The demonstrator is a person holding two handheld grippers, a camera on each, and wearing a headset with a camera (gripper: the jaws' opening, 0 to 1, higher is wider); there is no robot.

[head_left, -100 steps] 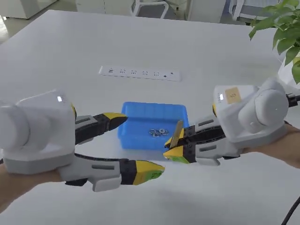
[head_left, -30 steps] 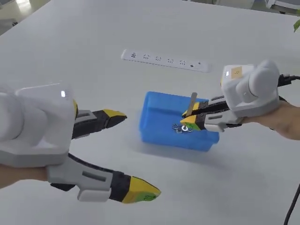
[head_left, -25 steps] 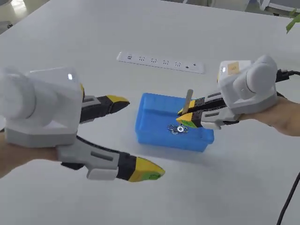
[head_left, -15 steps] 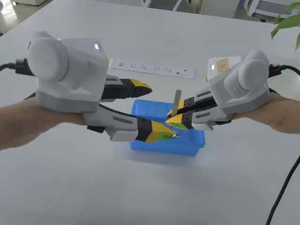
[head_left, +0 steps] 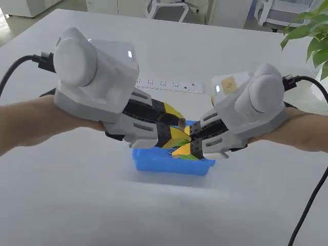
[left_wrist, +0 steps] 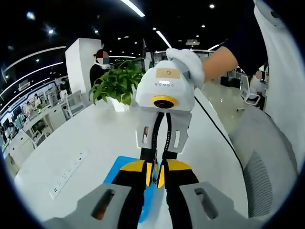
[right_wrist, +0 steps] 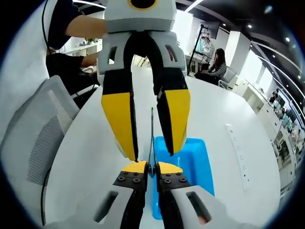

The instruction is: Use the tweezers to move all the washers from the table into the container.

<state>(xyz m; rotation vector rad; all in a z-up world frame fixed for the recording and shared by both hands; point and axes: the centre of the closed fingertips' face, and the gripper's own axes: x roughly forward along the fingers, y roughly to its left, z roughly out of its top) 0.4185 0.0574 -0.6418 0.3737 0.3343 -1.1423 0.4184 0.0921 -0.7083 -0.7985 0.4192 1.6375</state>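
Over the blue container [head_left: 154, 164], the two grippers meet tip to tip. The right gripper [right_wrist: 148, 169] is clamped on the butt end of the tweezers [right_wrist: 152, 136], whose thin blades stand edge-on out of its jaws. The left gripper [right_wrist: 153, 155] faces it with its yellow jaws parted, one on each side of the tweezers and, as far as I can judge, not touching them. The container sits on the white table [head_left: 77, 205] just beneath the jaw tips. Its floor is hidden by the grippers, so I cannot tell whether the washers lie in it.

This looks like a handover or re-grip of the tool rather than a pick. The next move calls for the left jaws to close squarely on the blades without knocking them askew in the right gripper's hold.

A power strip [head_left: 169, 83] lies beyond the container, well apart from it, and a potted plant [head_left: 307, 36] stands at the far right. The right gripper's cable [head_left: 311, 205] trails along the near right. The main obstacle is crowding: two bulky gripper bodies close over a small container block the head view of the work.
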